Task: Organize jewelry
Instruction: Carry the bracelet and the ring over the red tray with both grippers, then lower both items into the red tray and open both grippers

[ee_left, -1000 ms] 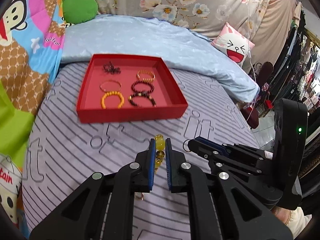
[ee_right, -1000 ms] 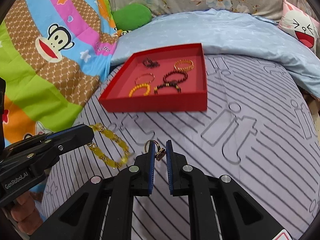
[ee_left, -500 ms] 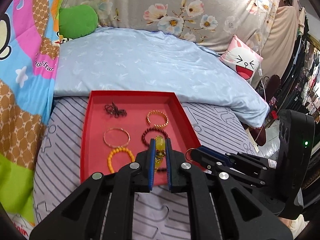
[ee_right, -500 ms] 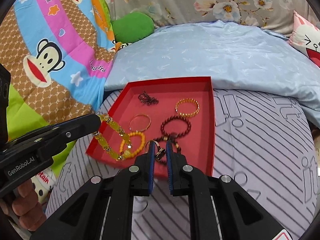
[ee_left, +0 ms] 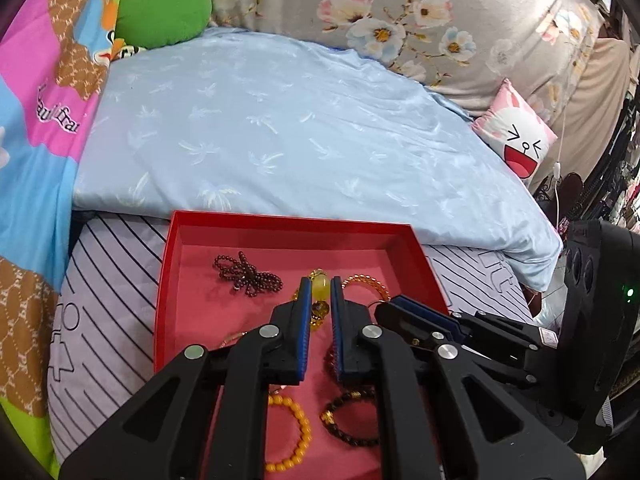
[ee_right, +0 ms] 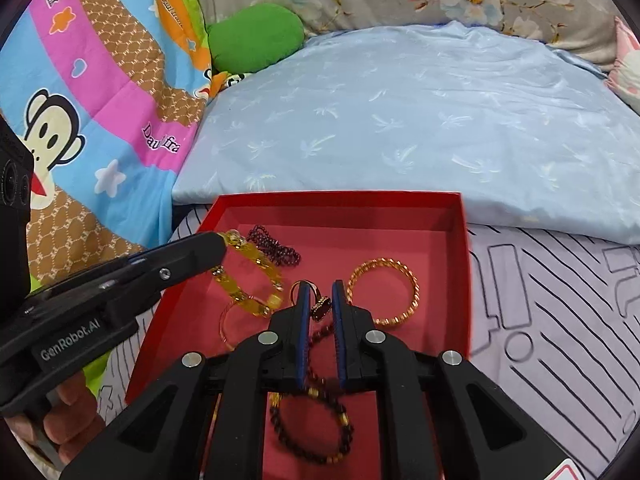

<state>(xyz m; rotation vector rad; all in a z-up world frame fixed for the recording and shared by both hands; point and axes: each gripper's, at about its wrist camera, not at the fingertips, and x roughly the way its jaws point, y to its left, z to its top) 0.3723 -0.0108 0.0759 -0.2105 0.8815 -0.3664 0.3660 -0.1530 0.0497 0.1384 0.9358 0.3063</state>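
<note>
My left gripper (ee_left: 320, 290) is shut on a yellow bead bracelet (ee_left: 319, 285), which hangs over the red tray (ee_left: 288, 226). From the right wrist view the same yellow bracelet (ee_right: 250, 280) dangles from the left gripper (ee_right: 218, 242) above the tray's left part. My right gripper (ee_right: 320, 296) is shut on a gold ring with a dark stone (ee_right: 320, 306), also above the red tray (ee_right: 340, 200). In the tray lie a dark bead strand (ee_left: 246, 274), a gold bangle (ee_right: 382, 292), an orange bead bracelet (ee_left: 294, 440), a thin ring-like bangle (ee_right: 228, 322) and dark bead bracelets (ee_right: 312, 420).
The tray rests on a lilac striped bedsheet (ee_right: 560, 320). Behind it lies a pale blue quilt (ee_left: 280, 128), with a green cushion (ee_left: 164, 10) and a cartoon blanket (ee_right: 80, 100) at the left. A pink face pillow (ee_left: 516, 144) sits at the right. A hand (ee_right: 68, 420) holds the left gripper.
Both grippers have moved forward from over the striped sheet to over the red tray, carrying the yellow bracelet and the ring. The tray now fills the lower half of each view.
</note>
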